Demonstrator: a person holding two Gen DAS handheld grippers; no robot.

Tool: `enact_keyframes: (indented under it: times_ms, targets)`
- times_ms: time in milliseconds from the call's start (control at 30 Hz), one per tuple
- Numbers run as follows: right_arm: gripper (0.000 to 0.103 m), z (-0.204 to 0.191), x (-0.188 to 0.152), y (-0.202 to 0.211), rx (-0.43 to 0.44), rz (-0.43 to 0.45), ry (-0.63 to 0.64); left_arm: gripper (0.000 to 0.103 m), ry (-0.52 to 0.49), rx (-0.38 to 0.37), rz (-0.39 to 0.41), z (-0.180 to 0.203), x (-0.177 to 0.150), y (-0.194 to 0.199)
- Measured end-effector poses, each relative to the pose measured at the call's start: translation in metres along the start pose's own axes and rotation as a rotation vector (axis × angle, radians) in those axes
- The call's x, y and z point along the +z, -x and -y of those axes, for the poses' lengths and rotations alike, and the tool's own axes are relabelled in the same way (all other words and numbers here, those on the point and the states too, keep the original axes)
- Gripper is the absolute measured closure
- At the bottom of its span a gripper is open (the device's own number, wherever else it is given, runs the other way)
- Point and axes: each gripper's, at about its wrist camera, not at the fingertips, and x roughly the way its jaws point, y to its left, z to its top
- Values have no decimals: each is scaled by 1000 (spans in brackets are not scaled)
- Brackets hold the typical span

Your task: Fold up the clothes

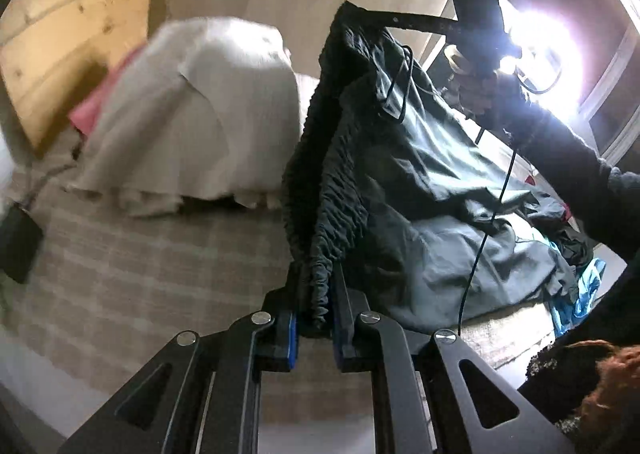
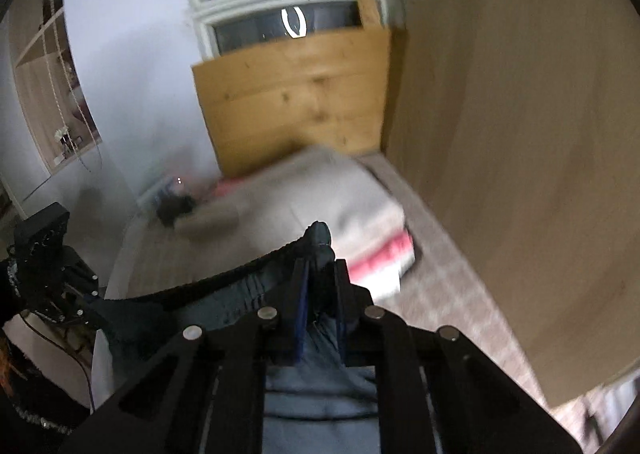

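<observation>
headboard (image 1: 76,53) of pale wood stands at the far left of the left wrist view, with a black box (image 1: 18,246) on a cord low beside it; next comes a cream blanket (image 1: 200,113) heaped over something pink (image 1: 90,109), lying on the checked bedcover (image 1: 140,254); at centre the left gripper (image 1: 316,318) is clamped on the gathered waistband of the dark garment (image 1: 400,157), the elastic bunched between its blue pads (image 1: 292,338); the waistband stretches up and to the right to the right gripper (image 1: 400,19), held in a dark-sleeved hand (image 1: 480,89) against a bright window (image 1: 544,45); the garment's body hangs from that edge and trails onto the bed; more clothes, one turquoise (image 1: 580,294), lie at the right. in the right wrist view the left gripper (image 2: 86,306) sits low at the left, the waistband taut between the two; the right gripper (image 2: 320,254) is closed on a fold of the garment (image 2: 320,386); a wooden panel (image 2: 520,133) fills the right.
</observation>
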Motion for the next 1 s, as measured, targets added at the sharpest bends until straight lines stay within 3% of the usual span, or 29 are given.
enact_keyframes:
  times_ms: [233, 300, 367, 467, 533, 600, 700, 833, 933, 1000]
  targets:
    - [92, -35, 50, -77, -22, -22, 79, 92, 24, 111, -3, -47, -6, 10]
    - [92, -42, 52, -123, -40, -104, 84, 92, 47, 130, -49, -67, -8, -3]
    - [83, -42, 51, -151, -74, -175, 63, 90, 65, 144, -117, -84, -9, -20]
    - [79, -34, 67, -139, -118, -190, -5, 80, 44, 168, -149, -89, -6, -23]
    - [73, -30, 78, -103, -146, -152, -32, 80, 25, 186, -151, -89, -4, -16]
    - [70, -26, 85, -40, -172, -97, -67, 81, 3, 211, -151, -90, -1, -4]
    - [69, -26, 69, 58, -181, -20, -165, 82, -18, 234, -142, -92, 9, 14]
    - [56, -27, 5, 183, -310, 65, -345, 82, -87, 216, -112, -81, 29, 33]
    - [56, -38, -69, 255, -449, 78, -471, 82, -165, 162, -101, -62, 45, 29]
    - [56, -54, -140, 305, -586, 50, -602, 81, -218, 125, -101, -48, 54, 23]
